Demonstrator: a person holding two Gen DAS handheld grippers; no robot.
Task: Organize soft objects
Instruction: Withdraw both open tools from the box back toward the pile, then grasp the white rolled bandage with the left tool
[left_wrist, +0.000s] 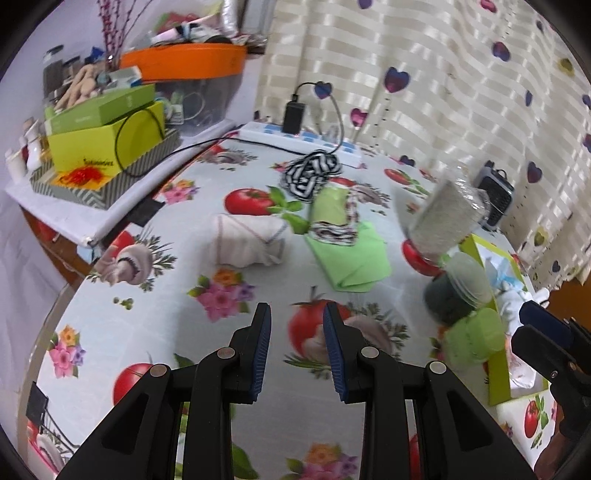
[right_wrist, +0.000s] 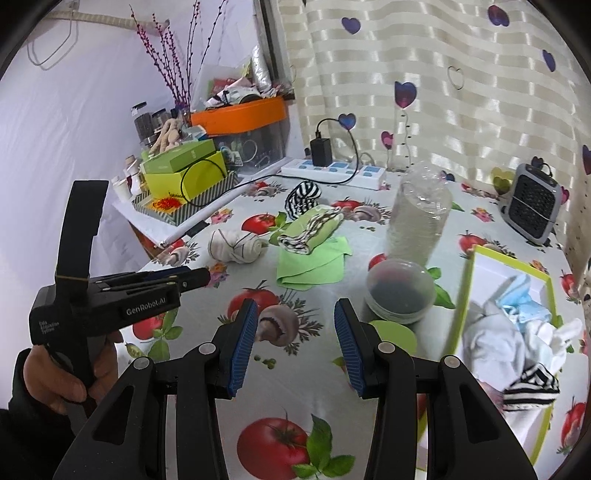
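Note:
A rolled cream towel (left_wrist: 249, 240) (right_wrist: 236, 245) lies mid-table. Beside it a green cloth (left_wrist: 349, 256) (right_wrist: 312, 264) lies flat with a folded green and patterned bundle (left_wrist: 334, 216) (right_wrist: 308, 230) on top. A black-and-white striped cloth (left_wrist: 310, 173) (right_wrist: 303, 195) lies behind them. A lime-rimmed box (right_wrist: 467, 295) (left_wrist: 496, 373) at the right holds white, blue and striped soft items (right_wrist: 517, 332). My left gripper (left_wrist: 297, 350) (right_wrist: 199, 275) is open and empty, well short of the towel. My right gripper (right_wrist: 293, 343) (left_wrist: 532, 325) is open and empty over the table, left of the box.
A clear plastic bottle (right_wrist: 417, 221) and a round lidded tub (right_wrist: 400, 291) stand beside the box. A power strip with charger (right_wrist: 332, 170) and a small grey heater (right_wrist: 532, 203) sit at the back. A cluttered shelf with boxes (left_wrist: 107, 147) is at the left.

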